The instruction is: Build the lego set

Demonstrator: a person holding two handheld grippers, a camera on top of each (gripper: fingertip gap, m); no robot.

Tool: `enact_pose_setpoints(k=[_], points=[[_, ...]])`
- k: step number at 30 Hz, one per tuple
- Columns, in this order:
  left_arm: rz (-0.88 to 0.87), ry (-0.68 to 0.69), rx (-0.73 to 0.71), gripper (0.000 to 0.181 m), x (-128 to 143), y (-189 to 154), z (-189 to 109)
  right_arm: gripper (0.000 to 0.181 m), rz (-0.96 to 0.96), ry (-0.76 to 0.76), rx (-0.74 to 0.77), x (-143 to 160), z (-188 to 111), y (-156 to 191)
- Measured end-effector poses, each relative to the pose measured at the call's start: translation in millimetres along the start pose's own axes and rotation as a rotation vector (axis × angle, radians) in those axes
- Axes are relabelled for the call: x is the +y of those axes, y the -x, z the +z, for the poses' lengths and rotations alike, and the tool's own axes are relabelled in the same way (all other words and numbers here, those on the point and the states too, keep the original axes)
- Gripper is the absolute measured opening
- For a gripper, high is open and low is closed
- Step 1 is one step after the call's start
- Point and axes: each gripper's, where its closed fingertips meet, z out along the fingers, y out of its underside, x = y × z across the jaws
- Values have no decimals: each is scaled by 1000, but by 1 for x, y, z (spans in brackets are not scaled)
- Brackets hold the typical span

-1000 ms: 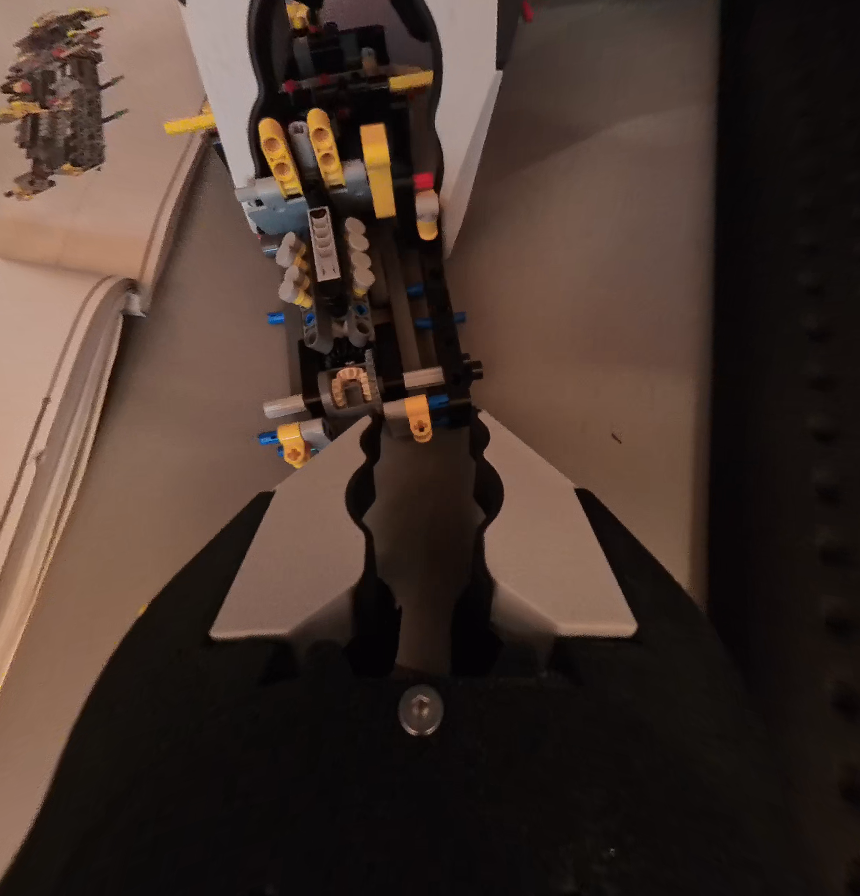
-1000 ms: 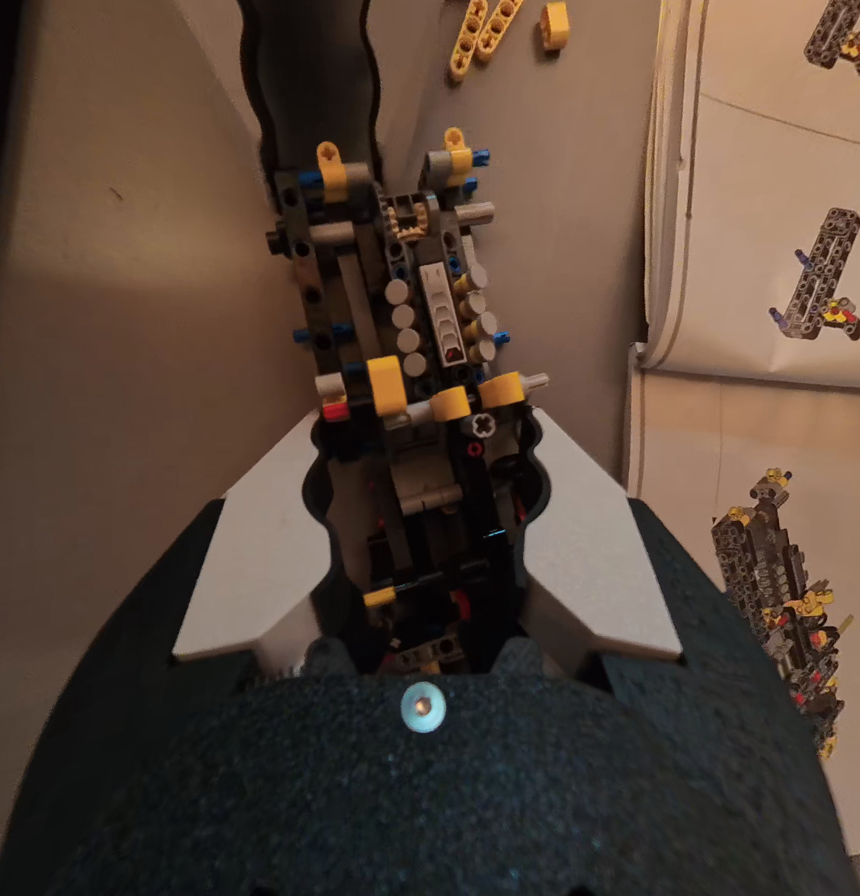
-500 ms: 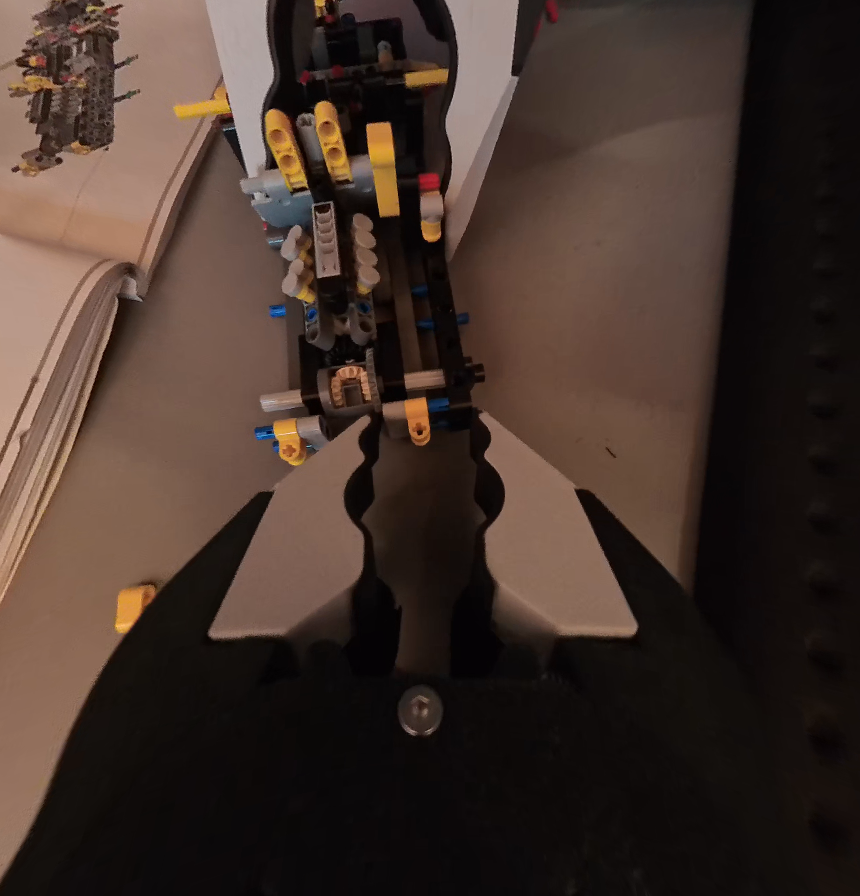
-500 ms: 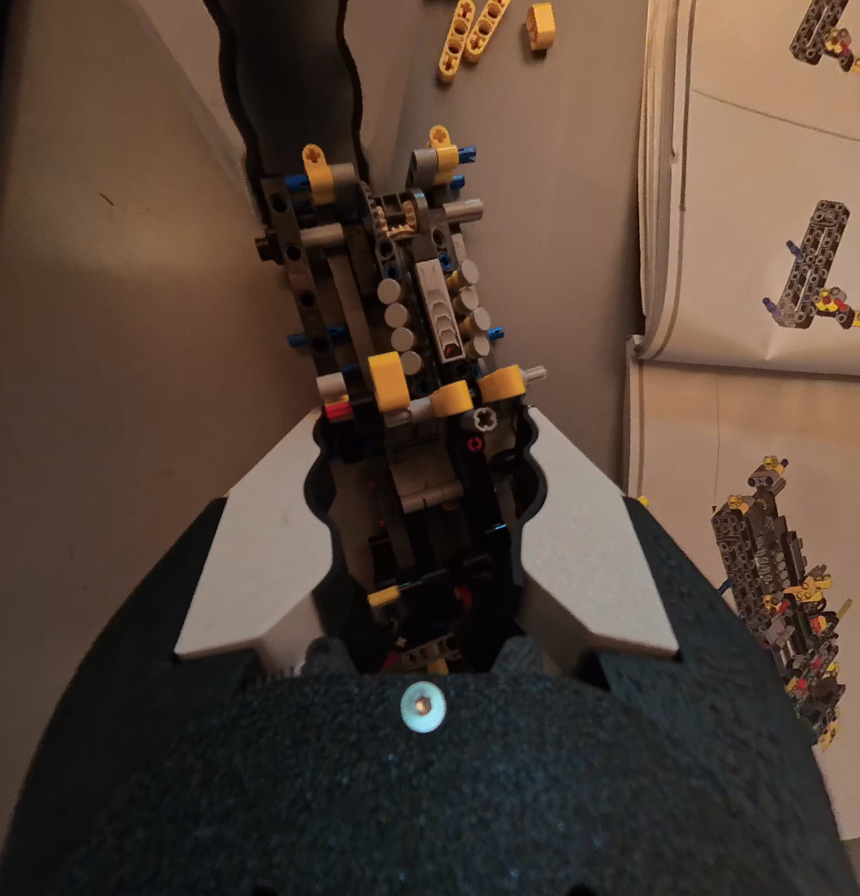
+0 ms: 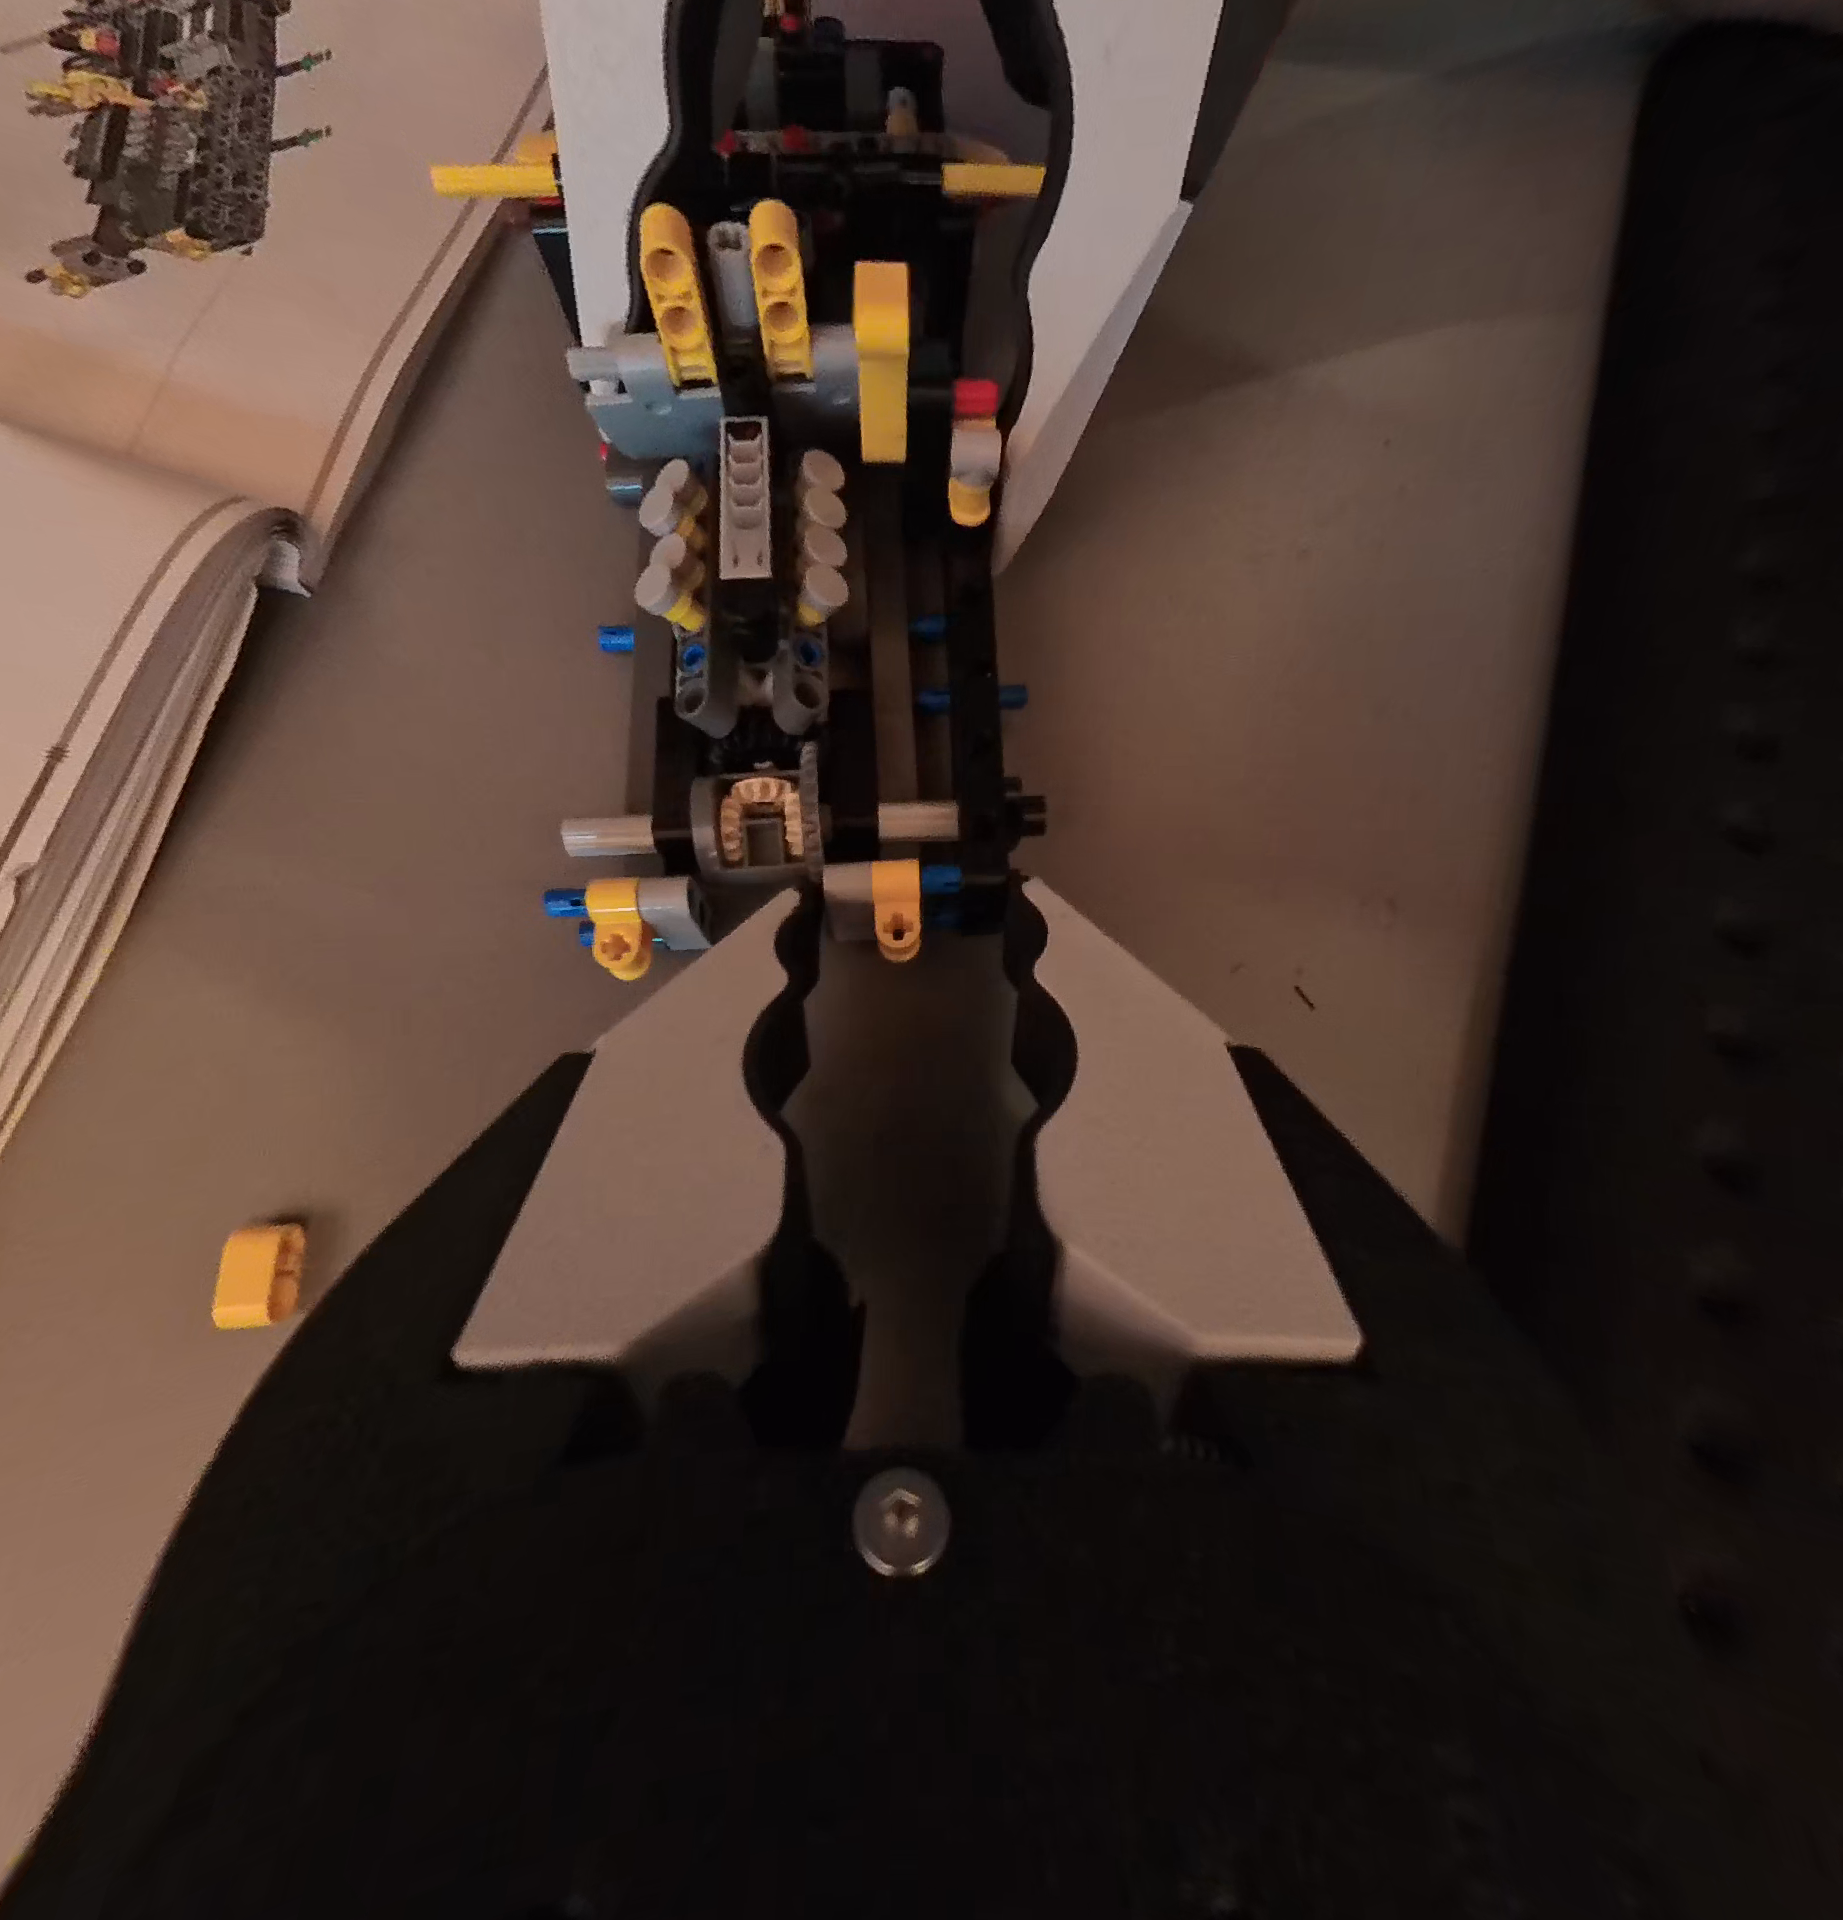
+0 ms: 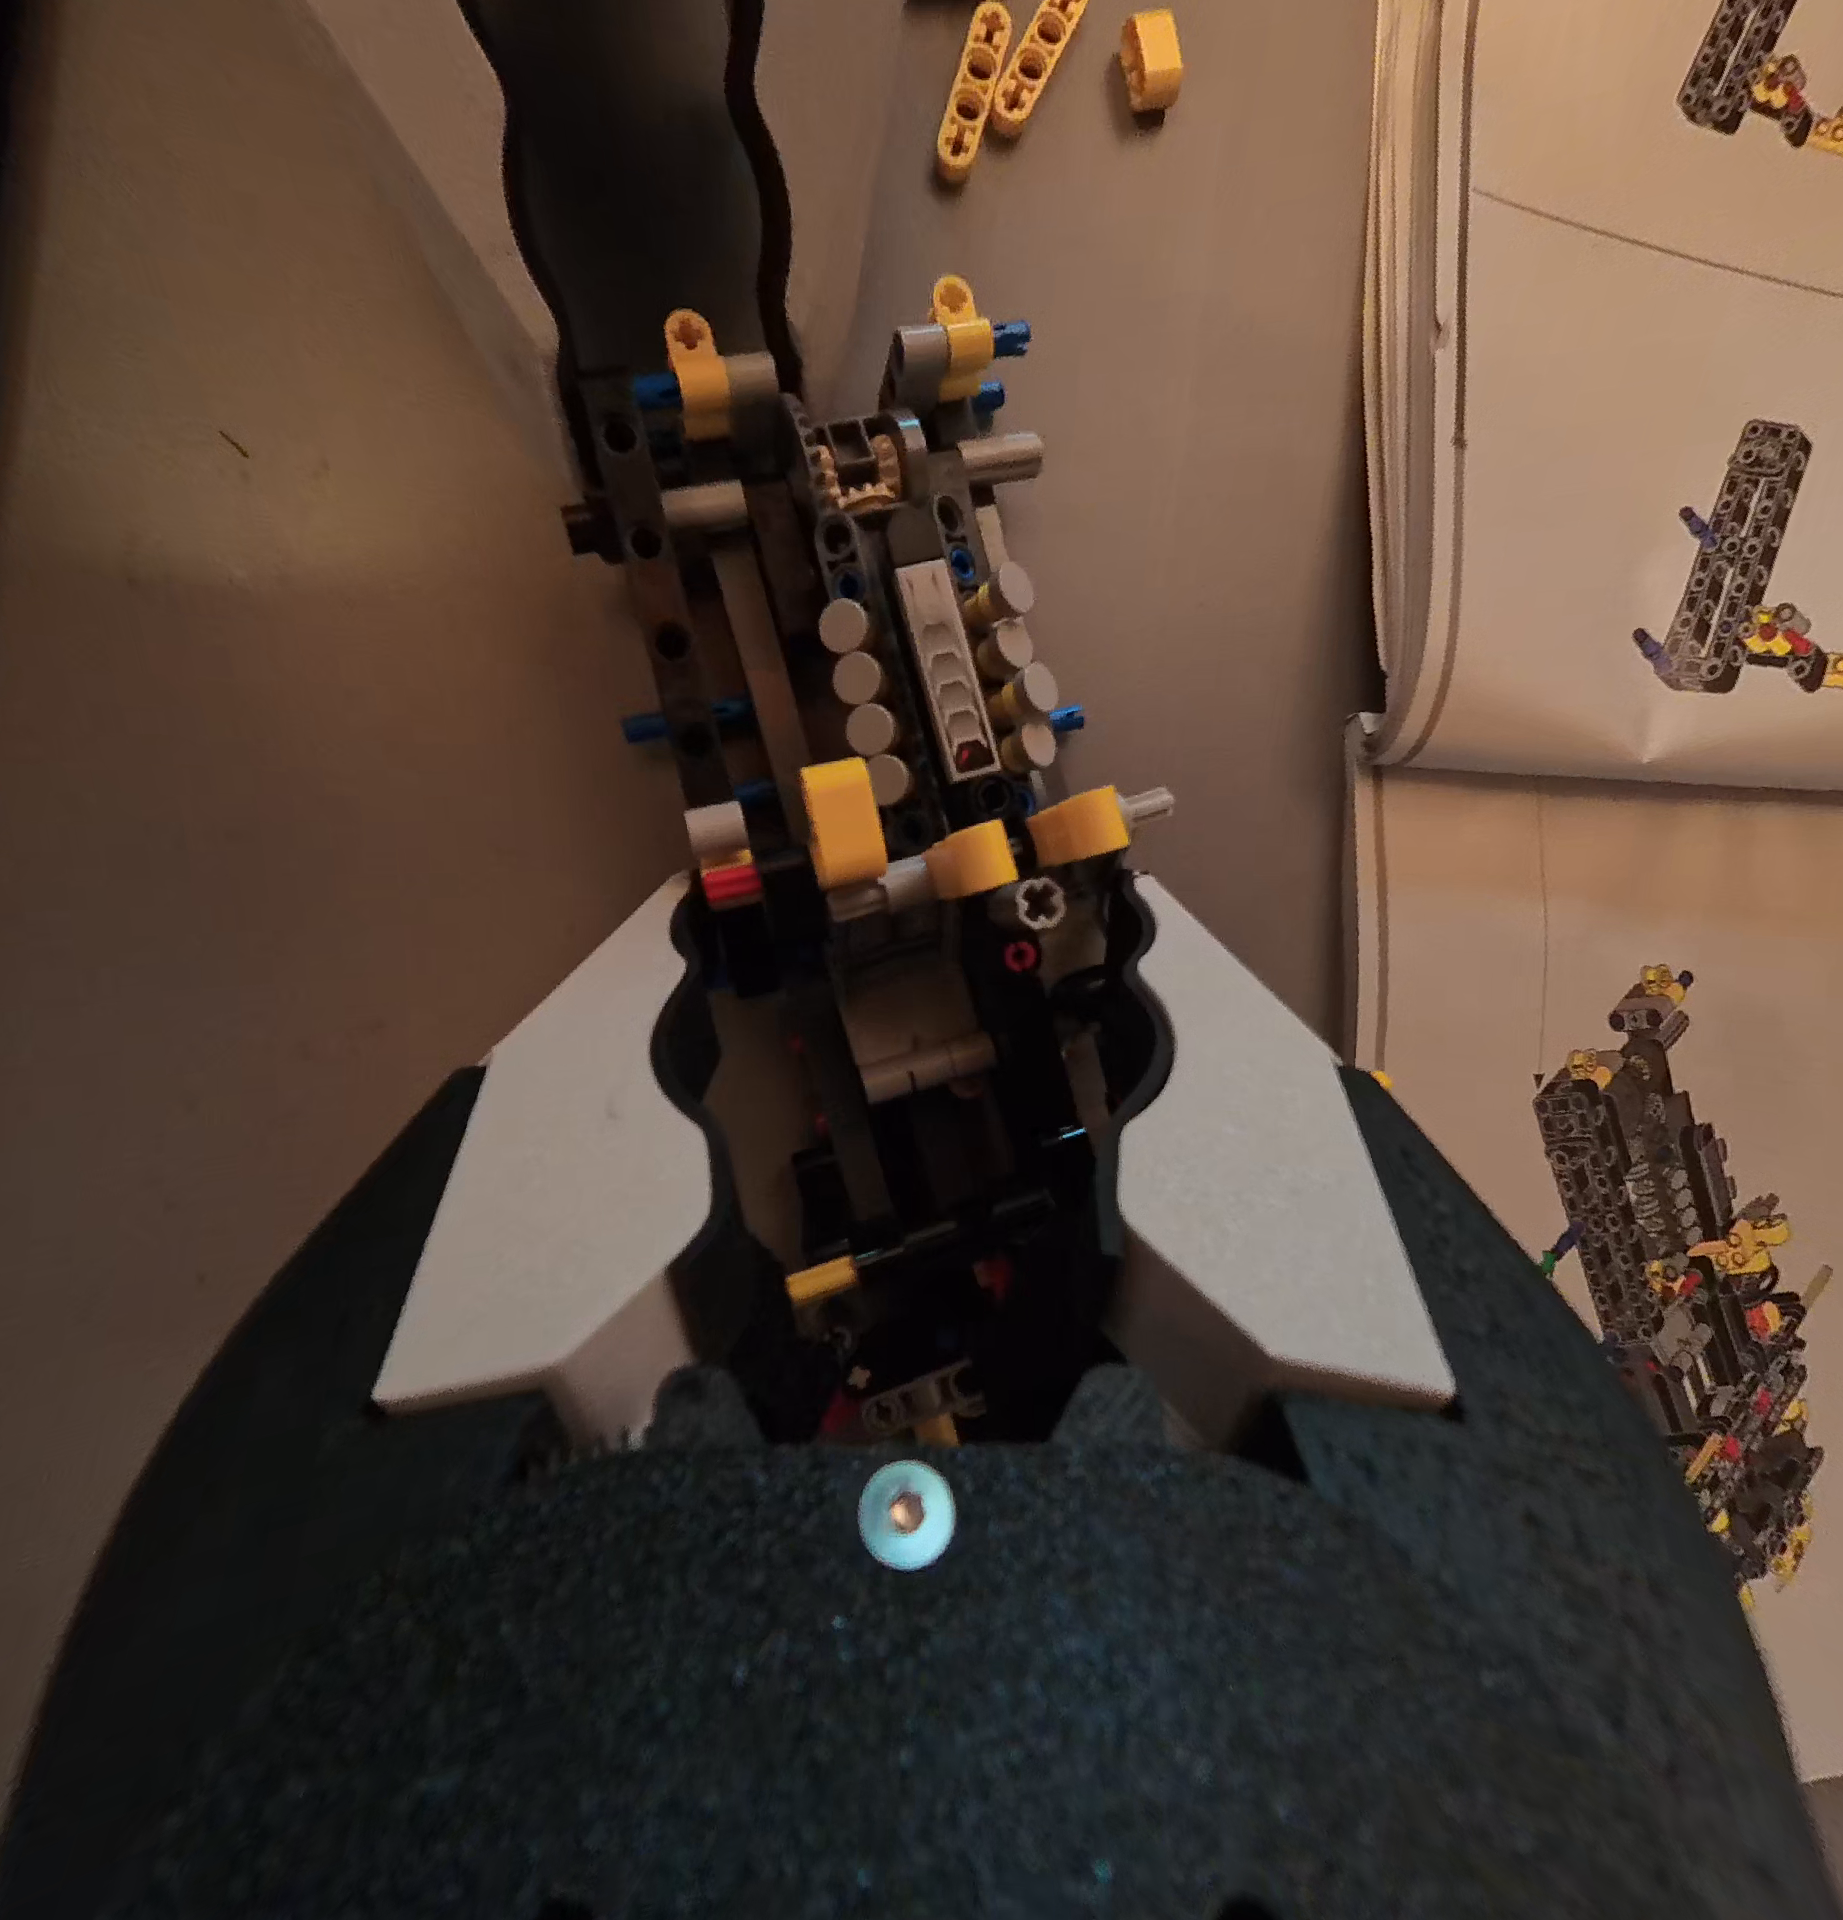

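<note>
A long black, grey and yellow Lego model (image 5: 771, 582) hangs between my two grippers, just above the table. My left gripper (image 5: 912, 904) is shut on its near end, the tips pinching the black beam beside a yellow connector (image 5: 896, 914). The right gripper's white fingers (image 5: 1114, 208) hold the far end. In the right wrist view the model (image 6: 896, 675) runs deep between the fingers of my right gripper (image 6: 912, 894), which is shut on it. The left gripper's fingers (image 6: 429, 135) show at the model's far end.
An open instruction book (image 5: 117, 520) lies left of the model; it also shows in the right wrist view (image 6: 1623, 416). A loose yellow piece (image 5: 259, 1276) lies nearby. Two yellow beams (image 6: 1010, 83) and a yellow connector (image 6: 1151, 57) lie beyond. A dark studded strip (image 5: 1727, 935) borders the table. Tip to tip, the grippers are about 8 cm apart. The loose yellow piece (image 5: 259, 1276) lies around 11 cm away from my left fingertips.
Both grippers keep hold of the model. The left wrist view has shifted a little, and the loose yellow piece has come into view at its lower left.
</note>
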Motion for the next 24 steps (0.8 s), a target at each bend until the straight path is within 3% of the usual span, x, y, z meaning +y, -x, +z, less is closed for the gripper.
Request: enact_pose_setpoints(k=[14, 18, 20, 22, 24], points=[[68, 5, -32, 36, 1, 2, 1, 78, 25, -21, 33, -2, 0, -1], [54, 3, -25, 35, 0, 2, 1, 87, 65, -121, 71, -11, -22, -4], [56, 3, -28, 36, 0, 2, 1, 81, 95, -182, 108, -21, -44, -7], [48, 3, -24, 35, 0, 2, 1, 62, 87, -224, 158, -35, -62, -6], [40, 3, -21, 35, 0, 2, 1, 49, 51, -258, 113, -55, -63, 17]])
